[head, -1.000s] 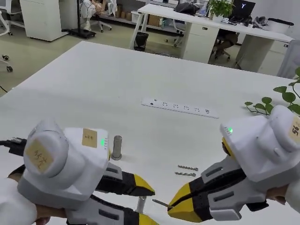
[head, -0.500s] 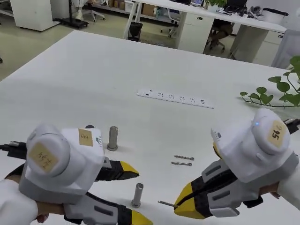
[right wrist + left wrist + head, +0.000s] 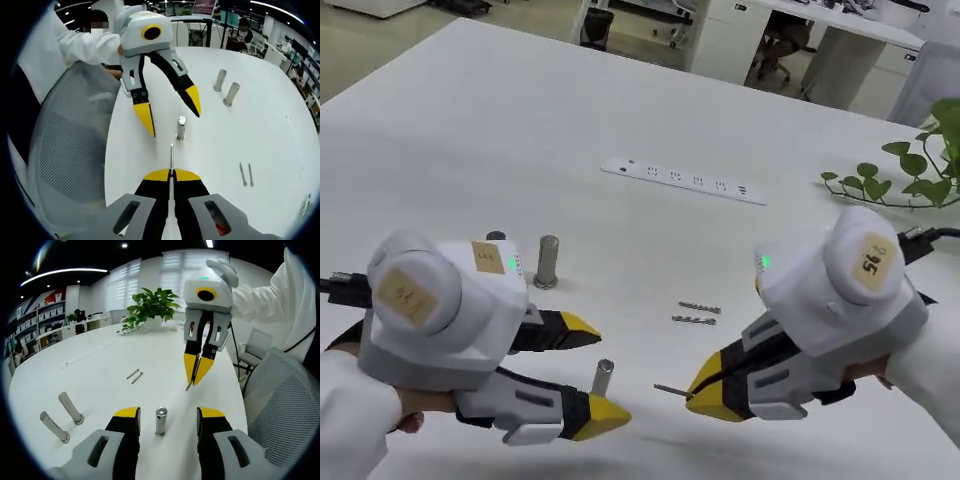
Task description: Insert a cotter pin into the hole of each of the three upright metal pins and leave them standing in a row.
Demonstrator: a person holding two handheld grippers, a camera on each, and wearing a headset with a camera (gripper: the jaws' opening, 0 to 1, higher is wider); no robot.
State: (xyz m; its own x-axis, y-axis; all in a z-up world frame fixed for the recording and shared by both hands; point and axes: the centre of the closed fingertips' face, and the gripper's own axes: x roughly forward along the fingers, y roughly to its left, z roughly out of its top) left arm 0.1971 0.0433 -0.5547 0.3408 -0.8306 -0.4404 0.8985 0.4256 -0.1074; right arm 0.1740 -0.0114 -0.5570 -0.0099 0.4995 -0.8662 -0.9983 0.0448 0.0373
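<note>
White worktop (image 3: 620, 120) in an open office. Left claw (image 3: 610, 370): jaws apart, straddling one upright metal pin (image 3: 603, 376) without contact. Right claw (image 3: 695, 393): jaws together, clamped on a cotter pin (image 3: 670, 389) whose tip points at that pin, near it. A second metal pin (image 3: 548, 262) and third metal pin (image 3: 496, 237) stand beyond the left claw. Two spare cotter pins (image 3: 698, 313) lie flat nearby.

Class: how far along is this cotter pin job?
Done: nothing; the three upright grey metal pins look bare. In hand: the right gripper holds a metal cotter pin pointed at the nearest pin, standing between the jaws of the open left gripper. Left: three insertions; two spare cotter pins lie on the white table.
</note>
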